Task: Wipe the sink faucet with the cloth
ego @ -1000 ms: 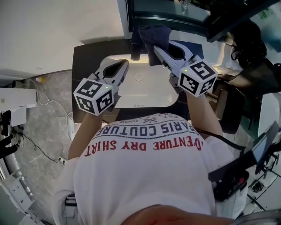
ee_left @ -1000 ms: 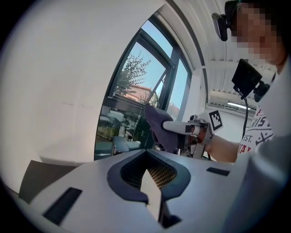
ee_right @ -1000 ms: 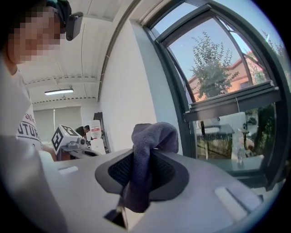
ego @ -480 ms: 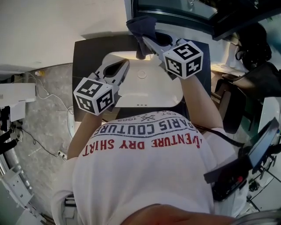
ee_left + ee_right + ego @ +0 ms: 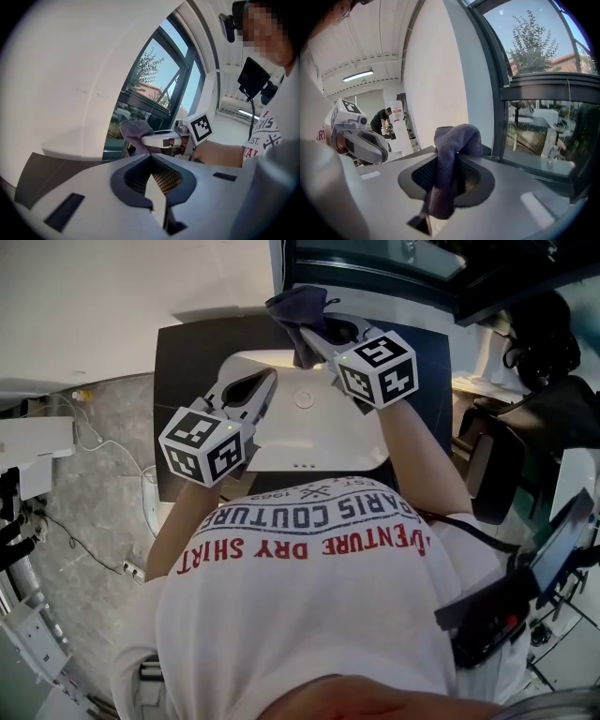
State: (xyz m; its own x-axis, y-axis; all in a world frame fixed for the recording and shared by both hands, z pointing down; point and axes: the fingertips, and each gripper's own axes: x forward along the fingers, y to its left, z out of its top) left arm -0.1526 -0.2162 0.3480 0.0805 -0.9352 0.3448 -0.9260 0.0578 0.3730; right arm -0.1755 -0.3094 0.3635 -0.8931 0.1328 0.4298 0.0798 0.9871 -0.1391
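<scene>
Cloth between the fingers of the right gripper, bunched beyond their tips

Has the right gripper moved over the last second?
Yes. The right gripper, holding the cloth, shifted left and farther back relative to the sink basin.

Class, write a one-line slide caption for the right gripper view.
Right tool shut on a dark purple cloth, in front of a window, with the left tool at the side.
</scene>
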